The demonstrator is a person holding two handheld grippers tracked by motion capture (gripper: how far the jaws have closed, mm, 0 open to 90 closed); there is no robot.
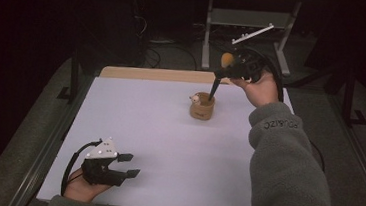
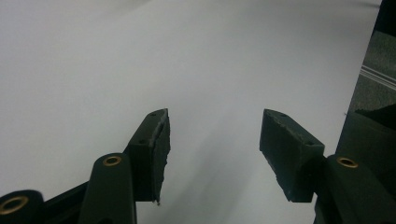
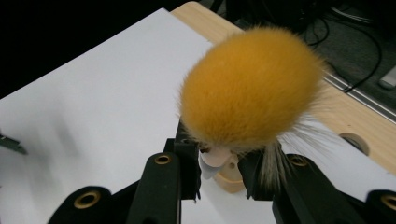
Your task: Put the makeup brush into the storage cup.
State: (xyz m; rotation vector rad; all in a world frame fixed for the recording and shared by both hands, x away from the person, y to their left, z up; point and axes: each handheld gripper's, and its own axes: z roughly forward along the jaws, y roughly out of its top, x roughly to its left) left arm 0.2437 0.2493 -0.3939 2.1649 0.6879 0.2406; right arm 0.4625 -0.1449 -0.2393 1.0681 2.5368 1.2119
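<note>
A makeup brush with a fluffy orange head and a dark handle stands tilted, its lower end inside a small wooden cup at the table's far middle. My right gripper is shut on the brush just below the head. In the right gripper view the orange head bulges above the gripper, and the cup peeks out beneath. A small pale item sits at the cup's rim. My left gripper rests open near the front left, holding nothing.
The white table top has a wooden strip along its far edge. Beyond it stand a metal frame and cables on the dark floor. The table's right edge lies close to the left gripper.
</note>
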